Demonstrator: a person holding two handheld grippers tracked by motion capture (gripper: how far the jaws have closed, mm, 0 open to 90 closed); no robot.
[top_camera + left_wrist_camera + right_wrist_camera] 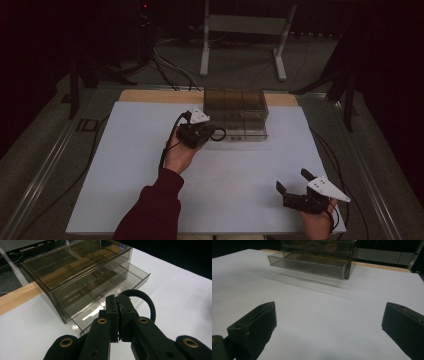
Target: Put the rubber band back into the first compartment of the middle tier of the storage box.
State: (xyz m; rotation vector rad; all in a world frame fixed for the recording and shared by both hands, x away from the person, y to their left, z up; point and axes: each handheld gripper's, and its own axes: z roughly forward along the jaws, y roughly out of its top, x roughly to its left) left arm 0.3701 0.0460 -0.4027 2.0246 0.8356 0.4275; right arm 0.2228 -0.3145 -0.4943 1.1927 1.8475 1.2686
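Gripping ring (147,302) in left hand-held gripper (119,305) by open drawer (105,288), counter's far edge | right hand-held gripper (296,186) gaped, idle | next probably: lower ring into compartment.

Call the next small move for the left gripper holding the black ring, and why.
Probably ease the left gripper forward over the open drawer and release. Its jaws are shut on the black ring, the clear organizer's lower drawer is pulled out just ahead, and the right gripper sits open and far off.
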